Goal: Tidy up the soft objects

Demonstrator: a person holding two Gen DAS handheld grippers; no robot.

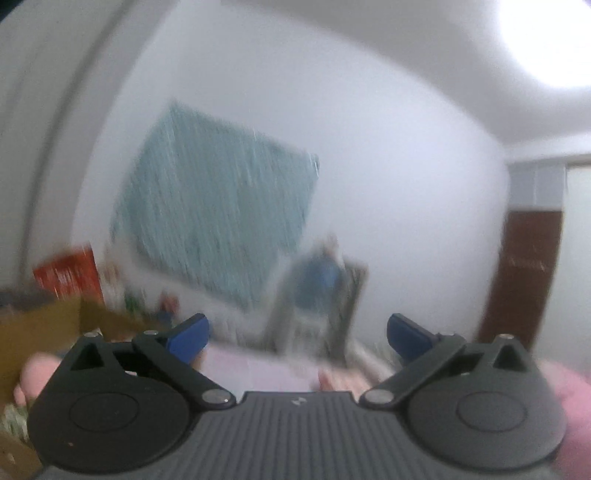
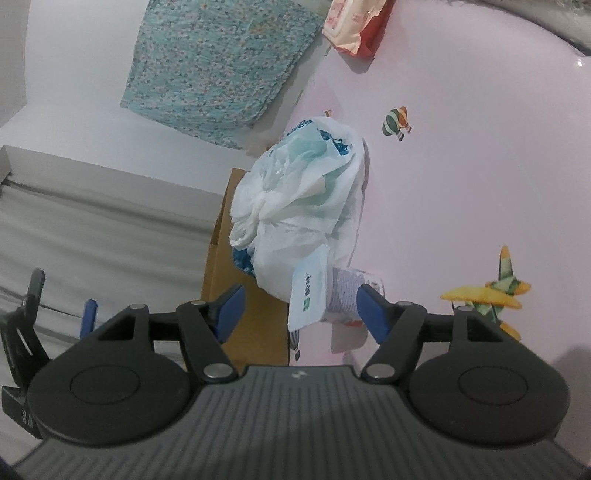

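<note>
In the right wrist view, a tied white plastic bag (image 2: 299, 206) with blue print lies on a pink sheet (image 2: 461, 166). A small white packet (image 2: 308, 295) and a striped soft item (image 2: 345, 291) lie just under it. My right gripper (image 2: 301, 312) is open, with the packet and striped item just ahead of its blue pads and nothing held. A teal floral cloth (image 2: 218, 62) hangs on the white wall. The left wrist view is motion-blurred; my left gripper (image 1: 297, 334) is open and empty, pointing at the wall and the teal cloth (image 1: 218, 206).
A cardboard box (image 2: 236, 295) stands left of the bag. A pink and red package (image 2: 354, 26) lies at the top of the sheet. The other gripper (image 2: 26, 325) shows at the left edge. A red box (image 1: 70, 273), a brown door (image 1: 524, 266) and cardboard (image 1: 40, 332) appear blurred.
</note>
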